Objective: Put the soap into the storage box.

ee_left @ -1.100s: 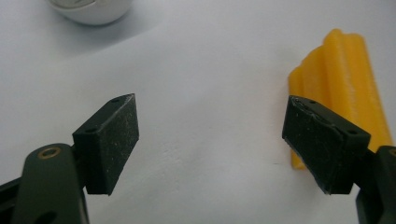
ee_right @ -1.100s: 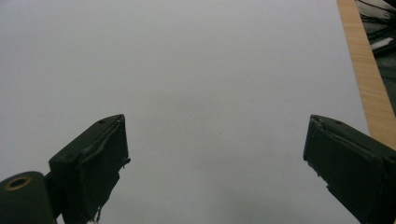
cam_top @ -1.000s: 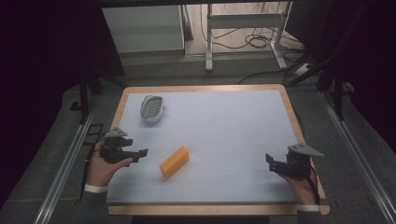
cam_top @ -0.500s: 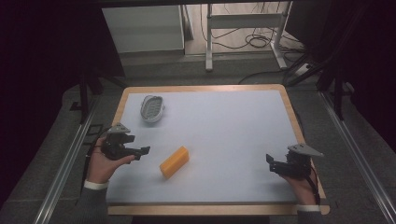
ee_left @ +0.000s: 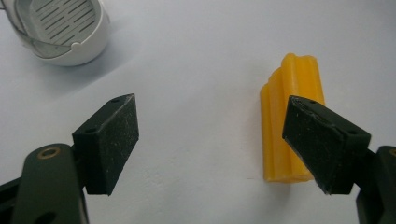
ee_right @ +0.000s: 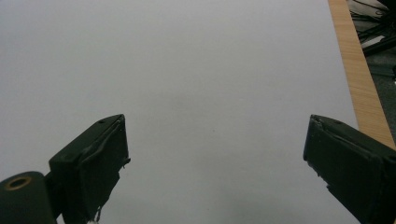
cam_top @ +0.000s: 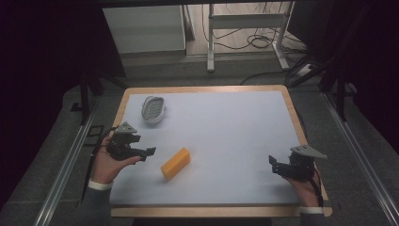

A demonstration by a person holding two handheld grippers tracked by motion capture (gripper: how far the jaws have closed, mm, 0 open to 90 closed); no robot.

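Note:
A ridged orange block (cam_top: 175, 163) lies on the white table top, left of centre. My left gripper (cam_top: 149, 152) hovers just left of it, open, with nothing between its jaws. In the left gripper view the block (ee_left: 289, 112) lies ahead, partly behind the right jaw, and my left gripper (ee_left: 215, 144) is open wide. A white slotted dish (cam_top: 153, 108) sits at the back left; its rim (ee_left: 70, 46) appears at the upper left of the left gripper view. My right gripper (cam_top: 272, 165) rests open near the front right edge, over bare white surface (ee_right: 215, 154).
The white table top (cam_top: 226, 132) has a wooden border (cam_top: 294, 117). Metal rails run along both sides below the table. A desk frame and cables stand on the floor beyond the far edge.
My left gripper has shifted slightly toward the back and a little nearer the orange block. The right gripper has stayed where it was.

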